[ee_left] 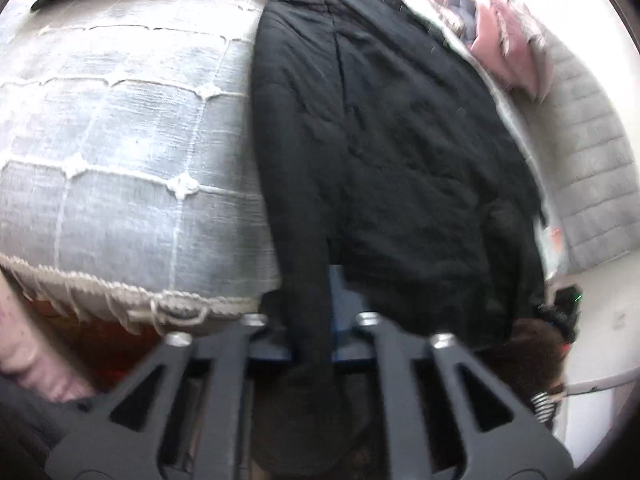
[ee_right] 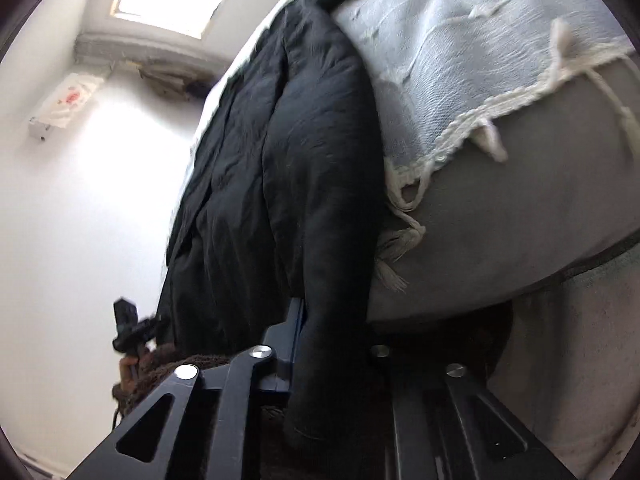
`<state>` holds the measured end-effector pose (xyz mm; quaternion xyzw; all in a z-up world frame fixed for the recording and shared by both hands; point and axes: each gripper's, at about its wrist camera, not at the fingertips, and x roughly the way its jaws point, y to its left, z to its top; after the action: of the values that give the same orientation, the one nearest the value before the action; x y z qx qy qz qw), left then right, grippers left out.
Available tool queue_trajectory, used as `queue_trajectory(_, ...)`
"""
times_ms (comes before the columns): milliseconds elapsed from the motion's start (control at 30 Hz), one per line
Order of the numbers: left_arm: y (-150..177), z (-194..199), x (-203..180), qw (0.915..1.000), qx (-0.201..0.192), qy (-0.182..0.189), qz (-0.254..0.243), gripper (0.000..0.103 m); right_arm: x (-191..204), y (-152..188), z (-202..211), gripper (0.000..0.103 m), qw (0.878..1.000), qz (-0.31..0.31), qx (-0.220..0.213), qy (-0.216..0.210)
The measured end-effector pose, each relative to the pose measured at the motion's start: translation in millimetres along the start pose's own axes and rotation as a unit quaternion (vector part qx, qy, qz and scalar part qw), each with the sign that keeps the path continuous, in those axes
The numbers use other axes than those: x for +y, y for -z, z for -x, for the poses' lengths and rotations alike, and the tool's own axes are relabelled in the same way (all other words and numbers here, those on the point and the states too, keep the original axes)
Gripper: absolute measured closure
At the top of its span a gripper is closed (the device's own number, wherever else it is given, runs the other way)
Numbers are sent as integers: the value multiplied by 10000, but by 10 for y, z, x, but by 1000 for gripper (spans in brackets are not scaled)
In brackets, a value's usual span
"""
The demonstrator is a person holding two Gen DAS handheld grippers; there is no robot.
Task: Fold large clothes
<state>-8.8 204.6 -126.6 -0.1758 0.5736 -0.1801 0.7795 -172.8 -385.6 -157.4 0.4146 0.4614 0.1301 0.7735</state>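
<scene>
The left gripper [ee_left: 310,344] is clamped on a dangling sleeve or edge strip of the black padded coat [ee_left: 400,152], its blue pads pinching the cloth where it hangs over the bed's edge. The right gripper [ee_right: 320,344] is closed the same way on another hanging part of the black padded coat [ee_right: 280,168]; its right-hand finger is mostly hidden in shadow.

The coat lies lengthwise on the bed, atop a pale blue-grey bedspread [ee_left: 120,140] with white stitched squares and a fringed hem. The coat's lower end drops past the bed's edge and out of sight behind the gripper bodies. Beside the coat on its far side lies a pink bundle of cloth [ee_left: 500,32], blurred. A brown fuzzy thing [ee_left: 532,356] below the coat cannot be made out. Open bedspread spreads wide to the coat's other side.
</scene>
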Motion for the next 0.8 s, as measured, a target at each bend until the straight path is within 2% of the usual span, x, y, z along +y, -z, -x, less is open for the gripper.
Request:
queue_trajectory(100,43,279,-46,9982,-516,293,-18,95,236,45,223,95,9983,302,-449,-206)
queue_trajectory(167,100,341,-52,9974,-703,151,-97,95,377,55,272,95,9963,621,-593,-2)
queue_trajectory(233,131,124,7,9979,-486,-379,-195,95,335,38,163,96,9953,664,-499,491)
queue_trajectory(267,144,-47,40,9968,-300,-695,-253,93,220,21,35,95,9933,554,-302,966)
queue_trajectory(300,152,-141,41,9959,-287,-797,-322,93,146,15,-62,94,9916,516,-193,1172)
queue_trajectory(333,147,-114,2,9947,-367,-882,-389,91,108,4,-147,91,9906,465,-120,1284)
queue_trajectory(367,145,-53,-73,9920,-437,-1091,-472,85,127,5,-171,88,9891,466,-135,1387)
queue_trajectory(400,152,8,-155,9880,-563,-1321,-563,82,209,5,-134,81,9859,550,-217,1568)
queue_trajectory(467,180,173,-358,9758,-872,-1796,-888,79,352,-6,-54,78,9799,703,-384,1825)
queue_trajectory(533,154,338,-540,9686,-1102,-1903,-1157,62,526,-44,164,77,9729,801,-675,2060)
queue_trajectory(567,143,416,-648,9672,-1222,-1839,-1253,44,603,-73,270,76,9704,815,-843,2111)
queue_trajectory(600,129,480,-766,9657,-1344,-1756,-1362,34,667,-79,340,72,9690,837,-968,2113)
queue_trajectory(667,121,524,-962,9624,-1480,-1660,-1558,31,882,-112,502,49,9678,944,-1253,1970)
queue_trajectory(700,107,528,-1106,9608,-1511,-1608,-1676,27,984,-110,530,29,9661,1005,-1376,1938)
queue_trajectory(767,36,478,-1324,9603,-1544,-1455,-1813,20,1187,-126,620,26,9613,1259,-1635,1828)
queue_trajectory(800,21,440,-1452,9601,-1549,-1335,-1906,20,1353,-121,580,26,9594,1433,-1686,1748)
